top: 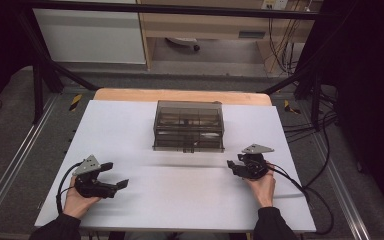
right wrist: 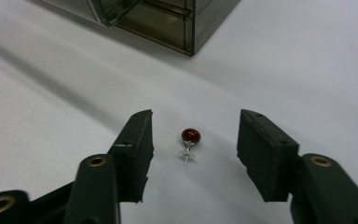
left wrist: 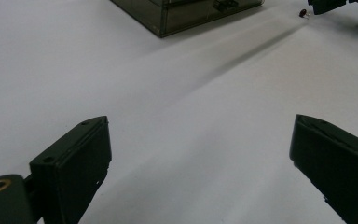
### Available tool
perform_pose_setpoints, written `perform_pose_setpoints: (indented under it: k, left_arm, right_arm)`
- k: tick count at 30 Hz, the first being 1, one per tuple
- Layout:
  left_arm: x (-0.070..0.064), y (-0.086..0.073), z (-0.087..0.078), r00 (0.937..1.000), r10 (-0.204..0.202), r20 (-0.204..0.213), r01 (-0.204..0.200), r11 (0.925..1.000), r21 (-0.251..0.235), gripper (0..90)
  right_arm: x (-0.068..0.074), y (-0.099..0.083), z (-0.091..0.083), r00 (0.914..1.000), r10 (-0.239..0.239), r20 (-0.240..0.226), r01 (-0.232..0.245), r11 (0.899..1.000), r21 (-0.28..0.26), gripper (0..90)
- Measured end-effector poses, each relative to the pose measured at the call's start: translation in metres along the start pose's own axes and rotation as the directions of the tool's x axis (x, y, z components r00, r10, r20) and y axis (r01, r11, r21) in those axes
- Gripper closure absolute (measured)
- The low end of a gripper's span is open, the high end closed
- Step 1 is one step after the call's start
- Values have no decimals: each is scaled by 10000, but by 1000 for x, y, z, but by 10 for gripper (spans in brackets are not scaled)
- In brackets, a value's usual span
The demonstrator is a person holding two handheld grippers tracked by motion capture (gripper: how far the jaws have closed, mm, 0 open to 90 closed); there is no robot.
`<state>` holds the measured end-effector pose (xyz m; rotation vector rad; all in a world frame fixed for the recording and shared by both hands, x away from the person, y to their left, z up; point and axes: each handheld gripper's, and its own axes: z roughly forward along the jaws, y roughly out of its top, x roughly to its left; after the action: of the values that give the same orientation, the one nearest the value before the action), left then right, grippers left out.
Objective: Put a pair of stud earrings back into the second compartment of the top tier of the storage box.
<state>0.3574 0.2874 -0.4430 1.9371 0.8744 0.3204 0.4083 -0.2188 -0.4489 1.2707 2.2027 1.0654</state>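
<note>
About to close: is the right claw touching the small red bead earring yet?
Apart. The right gripper view shows the red bead earring between the open right claw, white table on both sides.

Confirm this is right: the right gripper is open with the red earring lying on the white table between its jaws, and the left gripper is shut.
Not quite: the left gripper is open, not shut; the left gripper view shows its jaws wide apart over the white table. The rest holds: the right gripper is open around the red earring.
</note>
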Motion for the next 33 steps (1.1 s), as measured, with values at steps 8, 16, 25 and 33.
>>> perform_pose_setpoints:
  k: [8, 16, 25, 33]
  left_arm:
    - [0, 0, 0, 10000, 0, 2, 0, 10000, 7, 49]
    - [0, 0, 0, 10000, 3, 5, -3, 10000, 2, 49]
    - [0, 0, 0, 10000, -6, 6, 6, 10000, -8, 49]
    - [0, 0, 0, 10000, -10, 2, 10, 10000, -18, 49]
  right_arm:
    - [1, -1, 3, 9998, 184, -47, -183, 9996, 237, 648]
    - [1, -1, 8, 9997, 260, -48, -258, 9991, 346, 735]
    - [2, -3, 8, 9996, 260, 79, -263, 9991, 336, 805]
    - [2, -2, 7, 9998, 218, -35, -217, 9992, 321, 819]
